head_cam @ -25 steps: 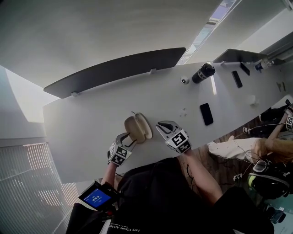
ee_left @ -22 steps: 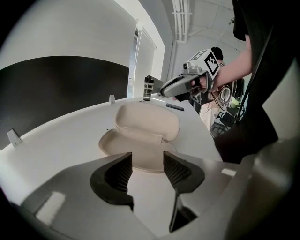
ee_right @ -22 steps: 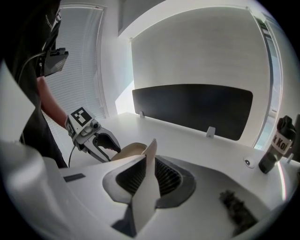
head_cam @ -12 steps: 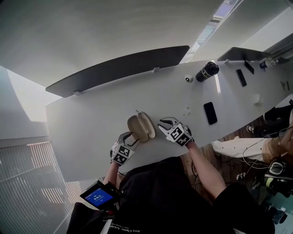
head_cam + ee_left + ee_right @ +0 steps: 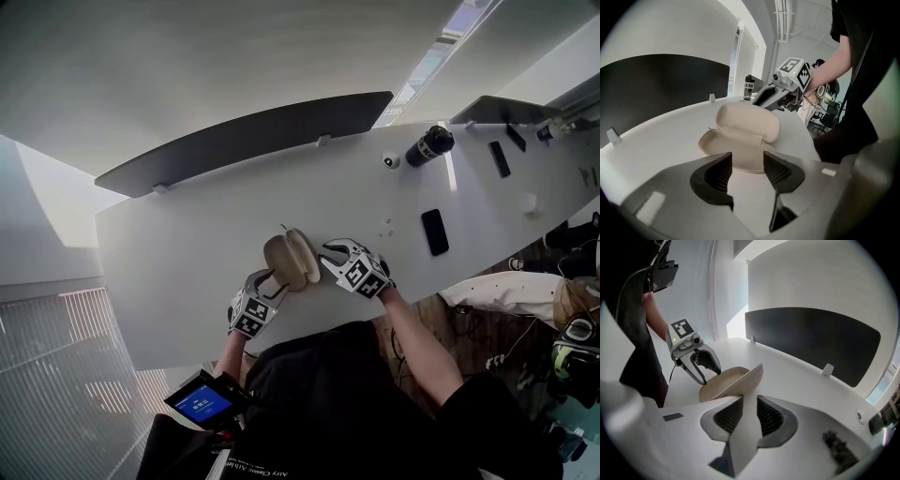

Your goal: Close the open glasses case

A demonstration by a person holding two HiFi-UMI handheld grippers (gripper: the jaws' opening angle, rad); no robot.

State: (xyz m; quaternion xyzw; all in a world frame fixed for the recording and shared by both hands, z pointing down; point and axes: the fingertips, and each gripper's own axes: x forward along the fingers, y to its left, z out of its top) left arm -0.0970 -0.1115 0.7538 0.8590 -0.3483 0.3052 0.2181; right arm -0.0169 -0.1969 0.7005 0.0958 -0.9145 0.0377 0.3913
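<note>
- While the glasses case point(image 5: 287, 260) lies open on the white table point(image 5: 178, 253), you hold one gripper at each side of it. The left gripper point(image 5: 747, 160) is at its near left end and the right gripper point(image 5: 749, 405) is at its right.
- Left gripper view: your jaws stand moderately apart and grip nothing. The near rim of the case's base sits just past the jaw tips, in line with the gap. Whether it touches them cannot be told.
- The lid point(image 5: 749, 123) stands raised on its hinge, tilted back toward the right gripper.
- Right gripper view: your jaws are narrowly apart, with bare table showing between them and nothing held. The lid's edge rises just ahead of the jaw tips. Contact is unclear.
- Head view: a black phone point(image 5: 435, 232) lies on the table well apart, to the right.
</note>
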